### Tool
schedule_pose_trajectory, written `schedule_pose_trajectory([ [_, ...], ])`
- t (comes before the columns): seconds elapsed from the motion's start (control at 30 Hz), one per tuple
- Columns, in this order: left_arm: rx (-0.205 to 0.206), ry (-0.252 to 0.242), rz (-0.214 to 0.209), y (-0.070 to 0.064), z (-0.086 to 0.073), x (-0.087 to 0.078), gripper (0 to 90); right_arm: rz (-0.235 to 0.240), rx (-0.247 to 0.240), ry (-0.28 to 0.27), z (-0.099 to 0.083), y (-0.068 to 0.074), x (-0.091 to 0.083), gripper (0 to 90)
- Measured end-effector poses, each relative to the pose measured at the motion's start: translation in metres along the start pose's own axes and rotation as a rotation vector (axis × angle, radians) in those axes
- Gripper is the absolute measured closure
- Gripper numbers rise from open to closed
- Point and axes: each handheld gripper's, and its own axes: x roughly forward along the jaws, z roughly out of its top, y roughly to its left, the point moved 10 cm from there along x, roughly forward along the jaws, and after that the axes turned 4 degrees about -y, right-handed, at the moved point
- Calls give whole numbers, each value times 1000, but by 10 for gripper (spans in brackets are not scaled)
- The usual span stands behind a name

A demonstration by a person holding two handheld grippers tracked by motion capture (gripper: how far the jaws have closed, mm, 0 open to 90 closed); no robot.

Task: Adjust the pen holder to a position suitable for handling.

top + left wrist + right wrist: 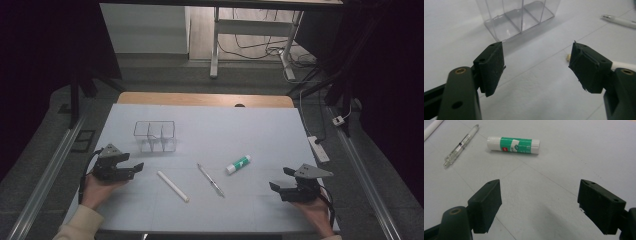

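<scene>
Clear plastic catches the light at the far left of the white table (210, 125): a small box (155, 136) split into compartments, standing upright. Nearer the person lie three things in a loose row, a white stick (173, 186), a pen (210, 180) and a green-and-white glue stick (238, 164), all apart from one another. The left gripper (131, 168) sits low at the left edge, held in the left hand (100, 189), its jaws spread wide with nothing between them; in the left gripper view the gripper (536, 66) points at the bare sheet just short of the box (519, 18), with the end of the white stick (568, 57) peeping out beside the right-hand jaw and not touching it as far as I can tell. The right gripper (281, 180), in the right hand (316, 214), is likewise gaping and grips nothing. In the right gripper view the gripper (539, 195) faces the glue stick (513, 145), which lies on its side well ahead of the jaws, with the pen (461, 145) beside it to the left.
</scene>
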Motion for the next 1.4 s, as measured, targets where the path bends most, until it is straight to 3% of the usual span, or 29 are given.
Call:
schedule_pose_trajectory([
  [0.63,-21,22,57,33,-2,9,505,-4,1,4,-1,-2,-1,193],
  [1.07,-31,22,89,50,7,22,885,-5,-3,9,-2,-1,0,194],
  [1.17,-36,17,90,55,10,26,889,-3,0,9,-2,-1,0,194],
  [1.23,-61,2,64,55,13,28,889,-6,0,10,-3,-1,1,194],
  [1.4,-61,-4,77,59,18,35,889,0,6,13,-3,-1,3,195],
])
